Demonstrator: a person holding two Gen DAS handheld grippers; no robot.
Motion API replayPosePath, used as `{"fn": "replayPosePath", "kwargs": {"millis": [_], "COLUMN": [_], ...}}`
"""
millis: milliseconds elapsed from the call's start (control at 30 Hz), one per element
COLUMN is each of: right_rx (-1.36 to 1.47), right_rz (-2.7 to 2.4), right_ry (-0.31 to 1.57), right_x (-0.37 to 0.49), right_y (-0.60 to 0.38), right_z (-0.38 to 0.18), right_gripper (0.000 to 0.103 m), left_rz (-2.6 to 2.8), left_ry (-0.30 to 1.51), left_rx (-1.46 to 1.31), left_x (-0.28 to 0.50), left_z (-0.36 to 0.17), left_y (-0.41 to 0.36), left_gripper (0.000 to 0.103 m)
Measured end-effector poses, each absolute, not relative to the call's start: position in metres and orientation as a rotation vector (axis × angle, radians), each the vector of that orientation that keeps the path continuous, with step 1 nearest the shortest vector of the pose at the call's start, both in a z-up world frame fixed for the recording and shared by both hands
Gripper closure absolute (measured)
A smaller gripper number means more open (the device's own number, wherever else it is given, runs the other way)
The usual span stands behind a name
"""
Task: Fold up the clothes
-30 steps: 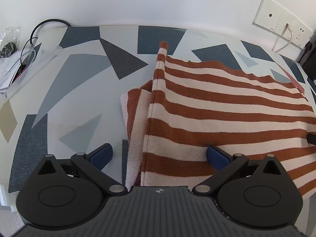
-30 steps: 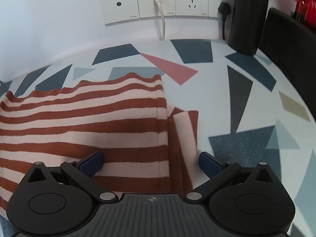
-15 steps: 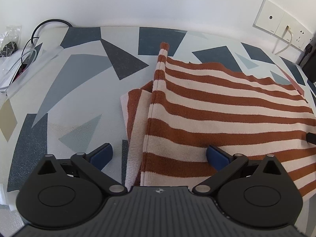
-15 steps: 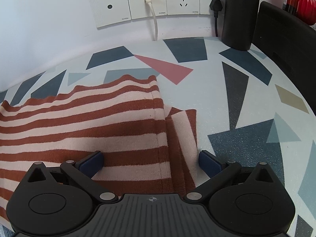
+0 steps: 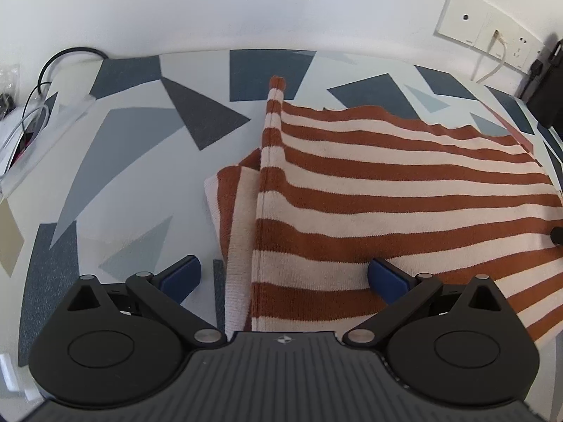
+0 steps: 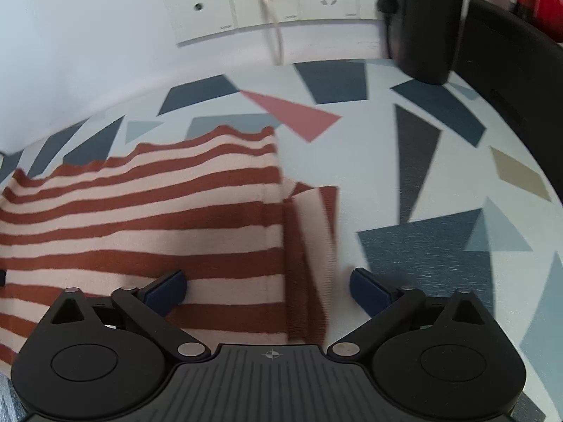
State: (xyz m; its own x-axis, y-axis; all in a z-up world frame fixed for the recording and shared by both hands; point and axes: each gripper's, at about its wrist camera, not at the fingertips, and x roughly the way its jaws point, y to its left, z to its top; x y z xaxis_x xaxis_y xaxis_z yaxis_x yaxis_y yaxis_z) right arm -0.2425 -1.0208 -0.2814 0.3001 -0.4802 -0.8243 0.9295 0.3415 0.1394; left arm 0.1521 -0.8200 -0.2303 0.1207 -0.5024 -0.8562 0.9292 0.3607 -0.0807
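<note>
Left tool (image 5: 283, 277) wide open, gripping nothing; its pads straddle the left side edge of the striped garment (image 5: 387, 190), left pad (image 5: 181, 276) over bare table (image 5: 140, 161), right pad (image 5: 387, 276) over the stripes. Garment lies flat on the patterned table, filling centre to right of the left frame, with a folded sleeve (image 5: 232, 211) sticking out along its left edge at frame centre. Right tool (image 6: 267, 290) also wide open and empty, straddling the opposite side edge: left pad (image 6: 165, 290) above the fabric, right pad (image 6: 369, 290) above table. In the right frame the garment (image 6: 140, 218) occupies the left half, a folded sleeve (image 6: 313, 246) beside its right edge near centre. Can't tell whether either tool touches the cloth. Wall sockets (image 6: 264, 3) at top centre of the right frame with a white cable (image 6: 276, 40) plugged in; dark objects at upper right. Cables (image 5: 31, 105) at the far left of the left frame.
</note>
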Motion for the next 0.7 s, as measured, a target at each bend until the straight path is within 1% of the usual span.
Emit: {"fn": "replayPosePath", "kwargs": {"millis": [133,300,700], "right_rx": [0.712,0.682,0.649], "right_rz": [-1.058,-1.051,-1.02], "right_ry": [0.771,0.781,0.781], "right_x": [-0.249,-0.245,-0.226], "right_y": [-1.025,-1.024,-1.022], "right_z": [-0.284,-0.286,-0.287], "right_gripper": [0.001,0.001,0.001], "left_rz": [-1.147,-1.209,-1.161], "left_ry": [0.955,0.935,0.955], "left_rx": [0.559,0.589,0.573], "left_x": [0.155,0.156,0.149], "left_z": [-0.23,-0.231,-0.231], "left_y": [-0.82,-0.812,-0.831], "left_gripper": [0.0,0.0,0.0]}}
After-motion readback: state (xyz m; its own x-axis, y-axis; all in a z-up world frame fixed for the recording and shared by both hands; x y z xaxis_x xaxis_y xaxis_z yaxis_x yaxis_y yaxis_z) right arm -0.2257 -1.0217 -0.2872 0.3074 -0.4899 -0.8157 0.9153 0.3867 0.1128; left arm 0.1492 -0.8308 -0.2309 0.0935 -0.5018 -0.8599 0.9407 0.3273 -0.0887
